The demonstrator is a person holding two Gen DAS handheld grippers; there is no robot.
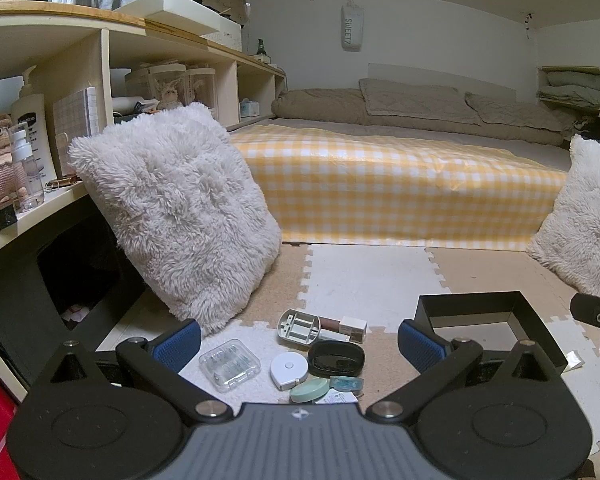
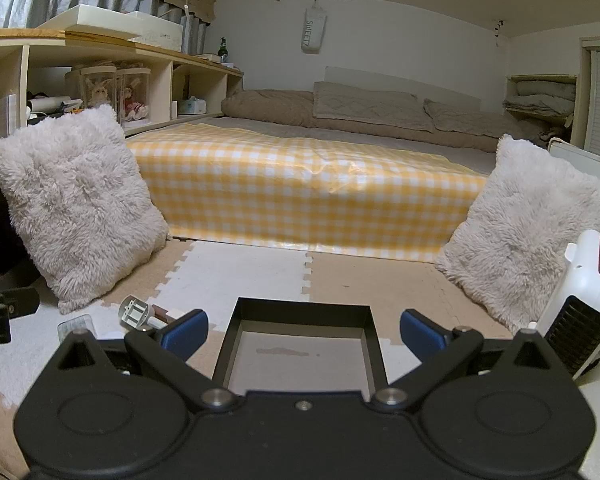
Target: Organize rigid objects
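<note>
Small items lie on the foam mat between the fingers of my open left gripper (image 1: 300,343): a clear plastic case (image 1: 229,364), a white tape measure (image 1: 289,369), a black oval case (image 1: 336,358), a grey battery holder (image 1: 299,326), a lipstick with a white box (image 1: 345,327), a green round tin (image 1: 309,389) and a teal tape roll (image 1: 347,382). The empty black box (image 1: 496,312) stands to their right. My right gripper (image 2: 304,334) hangs open over that black box (image 2: 300,350). The battery holder (image 2: 134,311) shows at its left.
Two fluffy white cushions (image 1: 176,216) (image 2: 528,228) lean at either side of the mat. A bed with a yellow checked cover (image 2: 308,196) lies behind. Shelves (image 1: 40,128) run along the left. A white heater (image 2: 580,304) stands at the right.
</note>
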